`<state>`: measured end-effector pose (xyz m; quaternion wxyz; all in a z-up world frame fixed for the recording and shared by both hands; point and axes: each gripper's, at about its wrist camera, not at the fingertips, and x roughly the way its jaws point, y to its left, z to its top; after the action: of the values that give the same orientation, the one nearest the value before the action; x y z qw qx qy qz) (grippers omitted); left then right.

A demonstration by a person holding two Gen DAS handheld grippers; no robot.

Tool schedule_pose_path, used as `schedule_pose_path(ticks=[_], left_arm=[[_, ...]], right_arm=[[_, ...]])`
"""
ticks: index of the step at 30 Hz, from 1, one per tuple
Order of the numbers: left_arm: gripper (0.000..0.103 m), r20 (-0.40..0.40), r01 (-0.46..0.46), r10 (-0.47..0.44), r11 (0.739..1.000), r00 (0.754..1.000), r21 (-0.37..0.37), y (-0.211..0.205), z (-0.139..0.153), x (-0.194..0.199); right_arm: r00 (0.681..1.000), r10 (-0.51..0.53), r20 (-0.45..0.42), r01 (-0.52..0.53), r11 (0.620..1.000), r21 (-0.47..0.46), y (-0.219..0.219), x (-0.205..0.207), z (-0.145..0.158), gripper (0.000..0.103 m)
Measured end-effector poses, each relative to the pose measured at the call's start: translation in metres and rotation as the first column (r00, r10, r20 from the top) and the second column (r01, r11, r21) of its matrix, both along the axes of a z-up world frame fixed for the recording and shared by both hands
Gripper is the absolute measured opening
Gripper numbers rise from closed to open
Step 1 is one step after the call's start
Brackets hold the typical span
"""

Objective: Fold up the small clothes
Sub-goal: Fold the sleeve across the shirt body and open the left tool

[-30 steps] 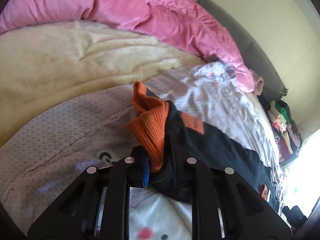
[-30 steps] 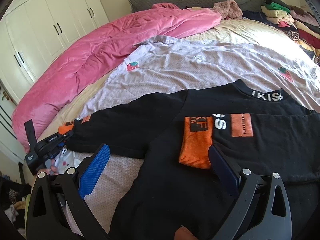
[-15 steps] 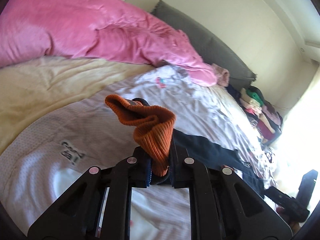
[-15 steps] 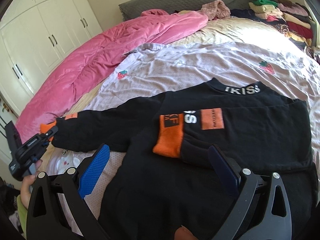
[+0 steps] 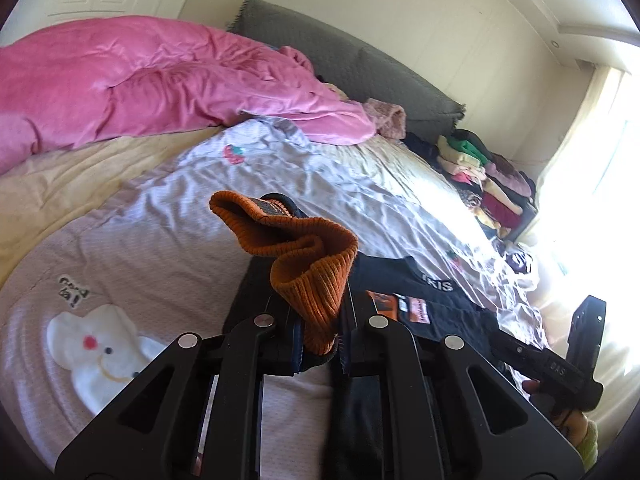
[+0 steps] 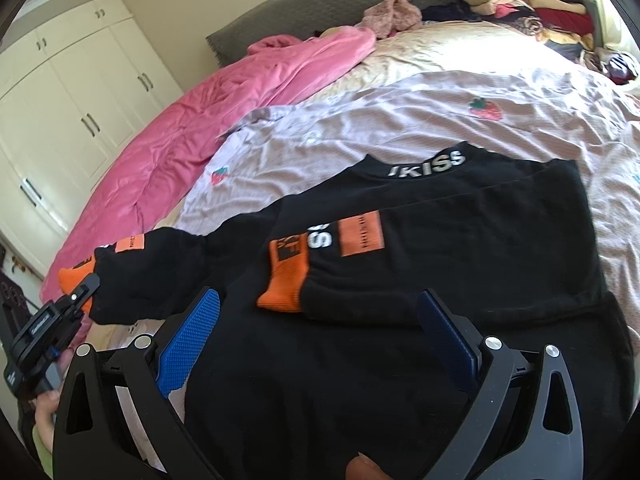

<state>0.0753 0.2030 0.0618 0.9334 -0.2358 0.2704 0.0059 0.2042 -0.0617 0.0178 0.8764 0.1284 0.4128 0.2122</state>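
Observation:
A black sweatshirt (image 6: 420, 280) with white collar lettering and orange patches lies spread on the lilac bedspread (image 6: 400, 120). One sleeve is folded across its chest, orange cuff (image 6: 284, 280) lying flat. My left gripper (image 5: 320, 344) is shut on the other sleeve's orange cuff (image 5: 316, 276), lifted above the bed; the right wrist view shows that gripper (image 6: 86, 292) at the left with the sleeve (image 6: 160, 264) hanging from it. My right gripper (image 6: 316, 344) hovers open over the sweatshirt's lower body, nothing between its blue pads (image 6: 188, 340).
A pink duvet (image 6: 200, 128) is heaped along the left side of the bed. Stacked folded clothes (image 6: 532, 4) sit by the grey headboard (image 6: 340, 4) at the far right. White wardrobe doors (image 6: 60, 112) stand beyond the bed's left edge.
My left gripper rose and swung toward the sweatshirt's body, carrying the orange cuff and bunching the sleeve. My right gripper drifted sideways over the garment, staying open.

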Motion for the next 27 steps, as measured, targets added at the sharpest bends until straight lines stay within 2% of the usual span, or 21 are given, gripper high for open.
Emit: schedule_pose_path(ticks=[6, 13, 21, 24, 26, 27], left_arm=[[0.006, -0.012, 0.095, -0.095, 0.995, 0.995, 0.026, -0.042, 0.000, 0.009], [0.006, -0.055, 0.219, -0.216, 0.975, 0.975, 0.046, -0.093, -0.010, 0.018], [0.020, -0.123, 0.315, -0.310, 0.949, 0.943, 0.023, -0.119, -0.027, 0.022], [0.025, -0.116, 0.311, -0.308, 0.950, 0.944, 0.006, -0.115, -0.027, 0.019], [0.035, -0.112, 0.311, -0.309, 0.950, 0.945, 0.005, -0.113, -0.024, 0.018], [0.035, -0.107, 0.305, -0.303, 0.952, 0.947, 0.005, -0.110, -0.022, 0.018]], right_arm=[[0.997, -0.070, 0.013, 0.070, 0.998, 0.004, -0.030, -0.003, 0.004, 0.098], [0.991, -0.132, 0.014, 0.131, 0.991, 0.020, -0.058, -0.005, 0.005, 0.098], [0.986, -0.165, 0.009, 0.164, 0.986, 0.032, -0.076, -0.007, 0.005, 0.098], [0.988, -0.156, -0.001, 0.156, 0.987, 0.030, -0.074, -0.007, 0.002, 0.098], [0.990, -0.142, -0.007, 0.142, 0.990, 0.026, -0.070, -0.008, 0.000, 0.098], [0.991, -0.136, -0.010, 0.137, 0.990, 0.025, -0.068, -0.008, -0.001, 0.098]])
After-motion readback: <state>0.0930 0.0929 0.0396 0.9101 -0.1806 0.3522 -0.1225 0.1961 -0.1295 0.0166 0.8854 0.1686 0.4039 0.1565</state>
